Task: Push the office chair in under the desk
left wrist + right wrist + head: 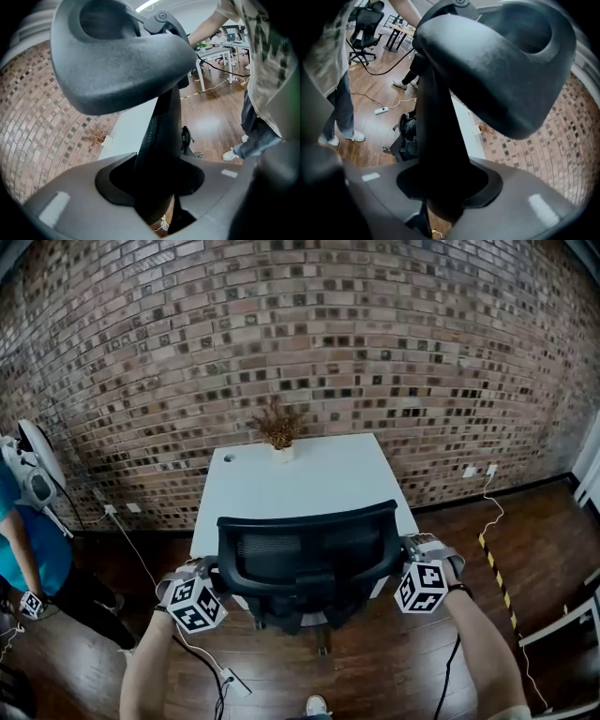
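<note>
Left gripper (204, 570) and right gripper (412, 547) fingers (65, 201) each pinch a chair (305, 554) armrest post (161, 140), one per side, to push it squarely under the table (309, 479).

The office chair (307, 554) stands before the desk (323, 482); plant (278, 425) on the desk's far edge; wall (375, 334) behind.

Tabletop (309, 479) mostly bare (just a dried plant (278, 427) by the brick wall (328, 324)); office chair (309, 554) blocks its near edge.
</note>
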### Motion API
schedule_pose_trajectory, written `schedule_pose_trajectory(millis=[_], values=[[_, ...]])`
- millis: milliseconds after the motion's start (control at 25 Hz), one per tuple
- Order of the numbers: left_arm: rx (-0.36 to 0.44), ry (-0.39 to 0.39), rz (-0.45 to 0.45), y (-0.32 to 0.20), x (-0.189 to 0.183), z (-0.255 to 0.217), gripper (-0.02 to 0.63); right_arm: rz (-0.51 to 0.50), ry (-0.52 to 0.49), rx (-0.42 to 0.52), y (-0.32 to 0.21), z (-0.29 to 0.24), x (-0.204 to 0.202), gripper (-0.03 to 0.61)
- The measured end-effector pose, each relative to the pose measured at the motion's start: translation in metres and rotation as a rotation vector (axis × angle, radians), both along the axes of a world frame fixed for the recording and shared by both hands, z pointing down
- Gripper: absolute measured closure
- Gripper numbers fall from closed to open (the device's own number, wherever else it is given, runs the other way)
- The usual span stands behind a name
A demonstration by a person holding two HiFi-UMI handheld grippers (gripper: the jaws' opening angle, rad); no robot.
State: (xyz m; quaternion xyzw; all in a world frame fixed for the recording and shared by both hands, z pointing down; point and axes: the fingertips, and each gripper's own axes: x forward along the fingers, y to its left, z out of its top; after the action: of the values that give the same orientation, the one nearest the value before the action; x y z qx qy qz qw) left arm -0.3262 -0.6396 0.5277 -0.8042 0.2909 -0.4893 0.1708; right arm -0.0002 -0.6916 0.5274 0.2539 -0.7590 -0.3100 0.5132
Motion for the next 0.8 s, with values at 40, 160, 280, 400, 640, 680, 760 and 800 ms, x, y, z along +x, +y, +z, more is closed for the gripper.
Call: schedule_pose_trajectory(millis=[40,160,280,400,640,680,760,800], values=[[0.002,0.001,0.004,-0.006,-0.001,0.000,0.422,0.007,0.000,0.002,-0.005,0.000,-0.001,0.430],[0.007,0.004,0.011,-0.020,-0.003,0.000,0.420,0.018,-0.001,0.003,-0.017,0.000,-0.003,0.430],[0.001,0.002,0.017,-0.031,-0.004,0.001,0.420,0.023,-0.003,0.002,-0.026,0.001,-0.004,0.428],[0.000,0.001,0.023,-0.039,-0.005,-0.001,0.420,0.028,-0.004,0.008,-0.034,-0.001,-0.005,0.428],[-0.006,-0.003,0.022,-0.048,-0.007,0.001,0.420,0.034,-0.012,0.010,-0.043,0.000,-0.006,0.425],[-0.005,0.001,0.018,-0.049,-0.007,0.000,0.419,0.034,-0.014,0.011,-0.043,0.000,-0.006,0.423],[-0.002,0.011,0.004,-0.050,-0.006,-0.001,0.408,0.028,-0.015,0.008,-0.044,-0.001,-0.006,0.419],[0.002,0.016,-0.006,-0.051,-0.006,-0.001,0.403,0.023,-0.019,0.005,-0.044,-0.001,-0.006,0.419]])
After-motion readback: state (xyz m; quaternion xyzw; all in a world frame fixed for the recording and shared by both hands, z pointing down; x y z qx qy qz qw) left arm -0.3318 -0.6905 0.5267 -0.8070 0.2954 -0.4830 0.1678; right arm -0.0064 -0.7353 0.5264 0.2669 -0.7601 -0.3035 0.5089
